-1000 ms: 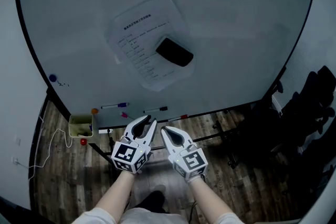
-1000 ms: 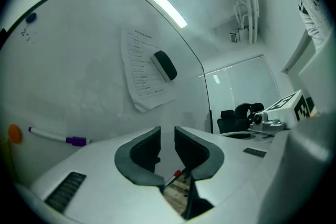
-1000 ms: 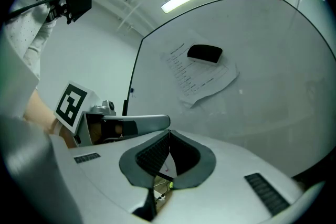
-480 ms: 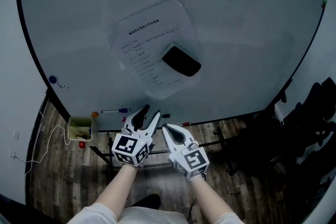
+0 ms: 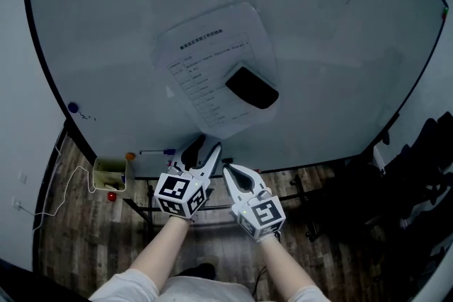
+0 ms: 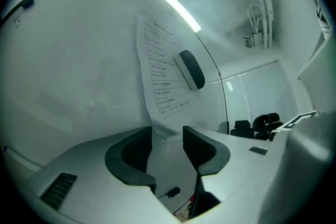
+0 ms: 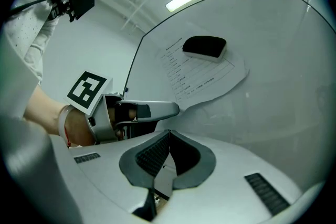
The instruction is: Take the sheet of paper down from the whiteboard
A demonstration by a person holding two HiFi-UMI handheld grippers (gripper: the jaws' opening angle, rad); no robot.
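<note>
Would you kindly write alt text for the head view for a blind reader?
A sheet of paper hangs on a whiteboard under a black eraser. Just below, the left hand-held gripper is opening, empty; the right hand-held gripper is shut.

One whiteboard (image 5: pixel 333 32). One printed sheet of paper (image 5: pixel 212 67) on it, with one black eraser (image 5: pixel 252 88) on the sheet. One blue magnet (image 5: pixel 73 108) near the board's left edge. Below the board, one purple-capped marker pen (image 5: pixel 157 151), one small open box (image 5: pixel 111 173), one small orange item (image 5: pixel 129 155), one small red item (image 5: pixel 111 196).
</note>
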